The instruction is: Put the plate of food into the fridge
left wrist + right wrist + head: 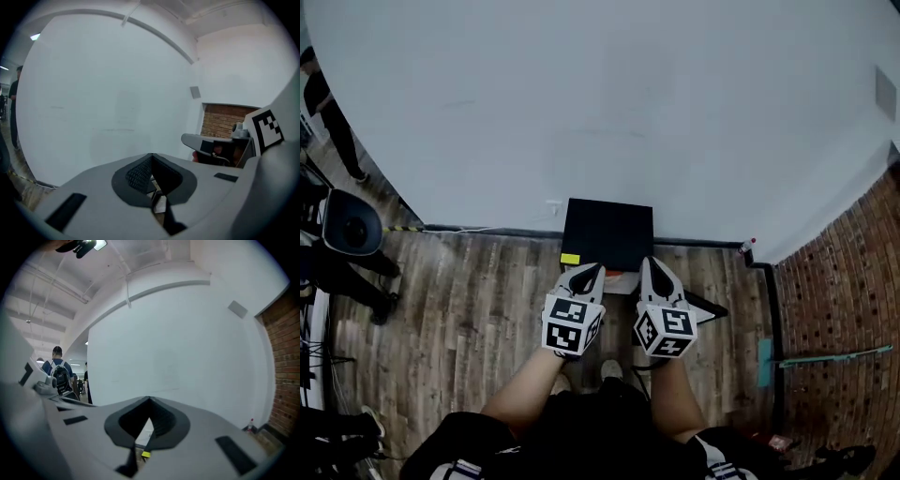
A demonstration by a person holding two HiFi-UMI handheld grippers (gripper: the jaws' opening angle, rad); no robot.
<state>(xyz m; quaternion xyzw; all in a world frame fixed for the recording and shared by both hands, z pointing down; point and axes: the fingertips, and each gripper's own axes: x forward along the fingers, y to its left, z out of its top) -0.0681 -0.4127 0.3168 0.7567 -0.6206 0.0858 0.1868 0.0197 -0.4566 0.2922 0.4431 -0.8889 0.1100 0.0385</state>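
Observation:
A small black fridge (607, 234) stands on the wooden floor against the white wall, seen from above, with a yellow label (570, 258) at its front left corner. Its door cannot be made out. My left gripper (587, 270) and right gripper (652, 264) hang side by side just in front of it, both shut with nothing between the jaws. In the left gripper view the left gripper (151, 157) has its jaws meeting at the tip. The right gripper (150, 401) looks the same in its own view. No plate of food is in view.
A brick wall (844, 300) runs along the right, with a small bottle (748, 247) at its corner. People (328, 112) and a round black object (352, 225) are at the far left. A person with a backpack (58, 369) stands beyond the white wall's edge.

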